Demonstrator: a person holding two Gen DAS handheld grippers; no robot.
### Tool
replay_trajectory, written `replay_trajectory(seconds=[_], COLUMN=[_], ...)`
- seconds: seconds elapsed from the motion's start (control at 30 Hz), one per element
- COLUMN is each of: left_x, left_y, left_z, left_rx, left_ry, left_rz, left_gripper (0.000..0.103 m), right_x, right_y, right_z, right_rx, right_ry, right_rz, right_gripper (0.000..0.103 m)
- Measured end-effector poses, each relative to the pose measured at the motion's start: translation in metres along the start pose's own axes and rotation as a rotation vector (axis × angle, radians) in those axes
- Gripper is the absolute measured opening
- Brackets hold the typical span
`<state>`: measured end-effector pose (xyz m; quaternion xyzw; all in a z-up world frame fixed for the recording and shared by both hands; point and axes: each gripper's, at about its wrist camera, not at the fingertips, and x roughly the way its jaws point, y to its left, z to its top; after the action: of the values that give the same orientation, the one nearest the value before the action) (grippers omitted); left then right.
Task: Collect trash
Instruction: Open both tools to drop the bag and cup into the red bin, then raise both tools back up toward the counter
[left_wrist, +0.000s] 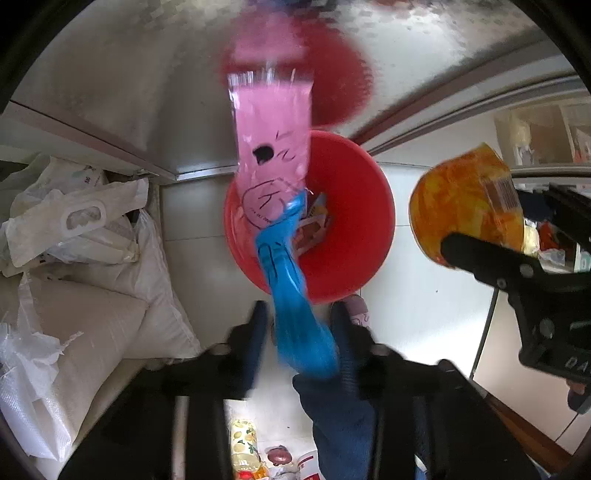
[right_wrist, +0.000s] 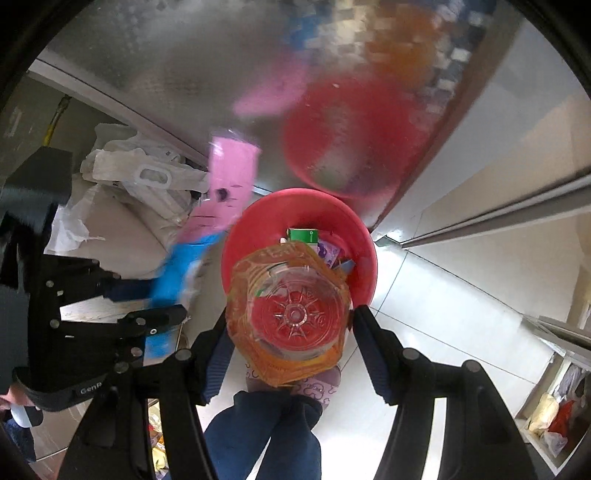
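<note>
Pale floor tiles (right_wrist: 436, 280) run beside a brushed-steel cabinet front (left_wrist: 122, 85), with white sacks (left_wrist: 92, 306) heaped at the left. Next, the left tool (left_wrist: 299, 321) stands parted around a pink-and-blue wrapper (left_wrist: 280, 206), pads seemingly clear, its long axis pointing down into the red bucket (left_wrist: 354, 206) below. Rightward, the right tool (right_wrist: 290, 332) pinches an orange-labelled plastic bottle (right_wrist: 291, 314), base-first above the same bucket's near rim, so both loads hang almost overhead.

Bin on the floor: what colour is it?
Red, plain, no pattern. It shows best in the left wrist view.
</note>
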<state>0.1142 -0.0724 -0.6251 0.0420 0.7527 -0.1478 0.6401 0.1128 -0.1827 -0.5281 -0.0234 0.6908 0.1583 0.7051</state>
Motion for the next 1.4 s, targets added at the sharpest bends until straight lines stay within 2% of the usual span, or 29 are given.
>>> replay_trajectory(seconds=[0.03,0.1,0.17,0.23,0.4,0.47,0.5,0.53,0.6,0.77,0.9,1.1,1.3,1.33,1.4], left_x=[0.000,-0.001,-0.002,-0.004,-0.015,-0.022,-0.023,-0.028,-0.038,-0.076,-0.116,-0.181,-0.255,-0.265,-0.288], left_y=[0.002,0.003,0.004,0.002,0.006,0.006,0.008,0.009,0.009,0.003,-0.007,-0.021,-0.038,-0.040,-0.045], left_z=[0.001,0.003,0.004,0.005,-0.001,-0.004,-0.005,-0.007,-0.011,-0.027,-0.043,-0.071,-0.095,-0.097,-0.105], left_rx=[-0.005,-0.016,-0.028,-0.032,-0.043,-0.041,-0.044,-0.049,-0.055,-0.081,-0.089,-0.121,-0.120,-0.116,-0.116], left_ry=[-0.005,-0.011,-0.012,-0.016,-0.040,-0.051,-0.055,-0.062,-0.083,-0.109,-0.150,-0.216,-0.287,-0.300,-0.323], left_rz=[-0.005,-0.026,-0.012,-0.001,-0.010,-0.004,-0.007,-0.009,0.006,-0.001,0.005,0.025,0.043,0.047,0.047], left_gripper=[0.054,0.055,0.063,0.064,0.064,0.064,0.066,0.075,0.079,0.087,0.088,0.102,0.102,0.102,0.102], right_x=[-0.001,-0.003,-0.001,-0.002,-0.005,-0.009,-0.010,-0.013,-0.021,-0.056,-0.094,-0.153,-0.218,-0.230,-0.252], right_y=[0.000,-0.002,-0.003,-0.003,0.001,0.002,0.002,0.002,0.002,0.009,0.018,0.030,0.049,0.050,0.053], right_z=[-0.001,0.000,-0.001,-0.001,-0.004,-0.005,-0.006,-0.006,-0.008,-0.018,-0.027,-0.035,-0.044,-0.047,-0.050], right_rx=[0.001,-0.006,-0.006,-0.003,-0.013,-0.016,-0.017,-0.016,-0.013,-0.022,-0.045,-0.061,-0.093,-0.092,-0.090], right_ry=[-0.006,-0.007,0.002,0.000,-0.011,-0.016,-0.017,-0.018,-0.023,-0.056,-0.084,-0.136,-0.195,-0.209,-0.233], right_rz=[0.004,0.000,0.013,0.013,0.012,0.013,0.012,0.009,0.014,0.027,0.015,0.014,-0.016,-0.016,-0.007], right_gripper=[0.062,0.062,0.062,0.063,0.077,0.078,0.078,0.078,0.080,0.084,0.084,0.090,0.091,0.092,0.103])
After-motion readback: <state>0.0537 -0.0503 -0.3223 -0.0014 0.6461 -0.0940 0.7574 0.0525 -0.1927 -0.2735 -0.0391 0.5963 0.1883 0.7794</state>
